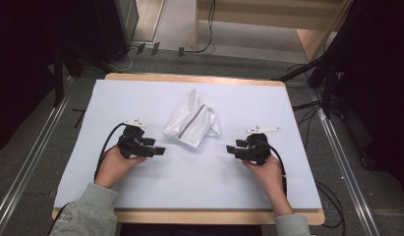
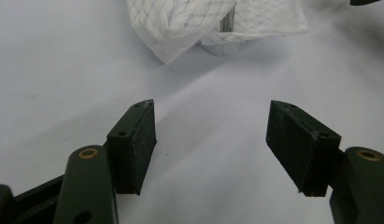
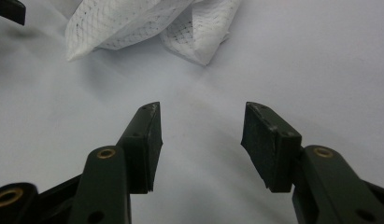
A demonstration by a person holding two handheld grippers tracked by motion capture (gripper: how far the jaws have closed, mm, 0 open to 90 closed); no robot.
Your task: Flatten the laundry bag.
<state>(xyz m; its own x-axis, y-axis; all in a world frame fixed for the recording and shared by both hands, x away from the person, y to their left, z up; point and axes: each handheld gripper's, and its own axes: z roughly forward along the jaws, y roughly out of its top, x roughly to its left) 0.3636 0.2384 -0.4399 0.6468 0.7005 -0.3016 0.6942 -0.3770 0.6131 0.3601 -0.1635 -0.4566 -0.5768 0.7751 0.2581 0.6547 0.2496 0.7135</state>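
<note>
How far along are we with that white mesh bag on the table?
Nothing looks done yet: the white mesh bag lies crumpled mid-table, its zipper showing. In hand: the left tongs and right tongs rest either side of it, both open and empty, pointing at it. Left: reaching in, gripping the bag and handling it.

A wooden table (image 1: 199, 78) is standing on a grey floor (image 1: 32, 147), its top lying under a white sheet (image 1: 140, 98). Metal rails (image 1: 344, 162) are running along the floor on both sides. Black cables (image 1: 204, 29) are trailing behind the table toward a pale wooden unit (image 1: 312, 39). Dark curtains (image 1: 22, 59) are closing in the sides.
</note>
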